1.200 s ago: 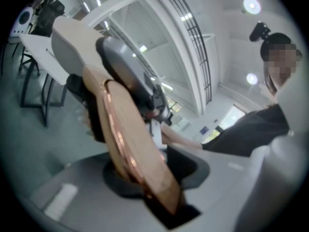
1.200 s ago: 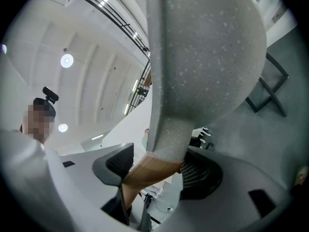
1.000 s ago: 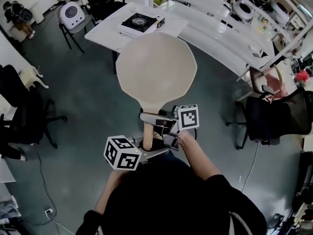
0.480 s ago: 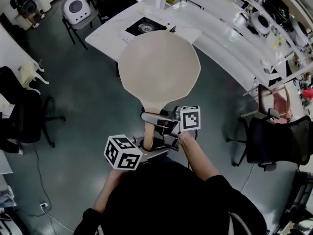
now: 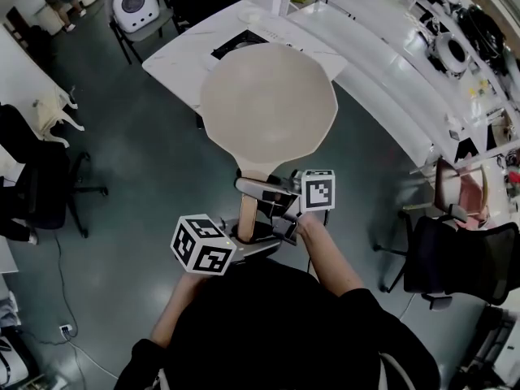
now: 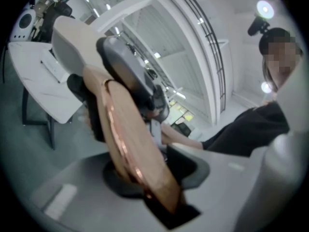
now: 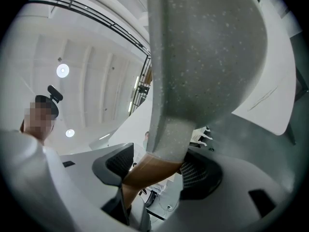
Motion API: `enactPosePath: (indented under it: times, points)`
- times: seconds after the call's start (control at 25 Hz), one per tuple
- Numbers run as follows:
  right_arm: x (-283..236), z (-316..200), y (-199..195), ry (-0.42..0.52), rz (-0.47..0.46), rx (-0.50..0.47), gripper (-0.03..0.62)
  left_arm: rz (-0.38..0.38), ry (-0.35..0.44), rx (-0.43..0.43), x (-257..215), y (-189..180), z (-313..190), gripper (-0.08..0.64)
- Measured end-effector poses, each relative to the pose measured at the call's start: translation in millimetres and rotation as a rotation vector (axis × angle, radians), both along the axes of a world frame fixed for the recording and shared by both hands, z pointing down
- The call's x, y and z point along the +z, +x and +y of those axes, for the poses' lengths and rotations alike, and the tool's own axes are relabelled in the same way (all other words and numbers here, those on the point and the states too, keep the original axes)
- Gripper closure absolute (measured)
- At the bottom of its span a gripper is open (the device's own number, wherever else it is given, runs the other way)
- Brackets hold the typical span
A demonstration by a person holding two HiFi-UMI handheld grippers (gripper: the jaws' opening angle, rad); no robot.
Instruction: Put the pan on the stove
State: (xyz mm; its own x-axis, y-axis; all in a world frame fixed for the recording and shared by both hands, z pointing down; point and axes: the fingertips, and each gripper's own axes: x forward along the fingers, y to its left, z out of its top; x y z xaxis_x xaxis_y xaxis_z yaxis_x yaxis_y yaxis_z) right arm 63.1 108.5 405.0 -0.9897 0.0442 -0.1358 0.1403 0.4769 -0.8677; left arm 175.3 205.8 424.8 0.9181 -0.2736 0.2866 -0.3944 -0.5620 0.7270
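Pan: cream frying pan (image 5: 268, 100), held level in the air above the grey floor (image 5: 138, 161), just in front of the white desk (image 5: 183, 55).
Handle: wooden (image 5: 248, 218), pointing back at the person.
Left claw (image 5: 253, 238): pinching the handle's near end.
Right claw (image 5: 268, 192): pinching the handle where it meets the pan.
Stove (image 5: 231, 43): on the desk, mostly hidden behind the pan's far rim.

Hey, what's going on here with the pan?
A person holds the pan by its wooden handle, with the left gripper and the right gripper both clamped on it. The pan hangs in the air at the near edge of the white table, partly hiding the stove there; it is not set down yet.
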Motion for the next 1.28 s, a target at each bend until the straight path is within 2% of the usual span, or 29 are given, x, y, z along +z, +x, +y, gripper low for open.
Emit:
enactPosePath:
  times: [0.4, 0.68, 1.0, 1.28]
  points:
    - [3.1, -38.8, -18.5, 0.009, -0.009, 0.01, 0.337, 0.003, 0.001, 0.013, 5.6, -18.9, -37.6, 0.414]
    - [5.2, -90.2, -43.8, 0.015, -0.01, 0.034, 0.337, 0.003, 0.001, 0.041, 8.7, -46.4, -86.4, 0.416]
    - [2.9, -183.5, -94.5, 0.011, -0.058, 0.123, 0.337, -0.042, 0.002, 0.128, 10.0, -108.5, -171.0, 0.42]
    - [8.6, -248.2, -129.5, -0.023, -0.039, 0.189, 0.337, -0.034, -0.031, 0.186, 9.1, -150.9, -228.2, 0.423]
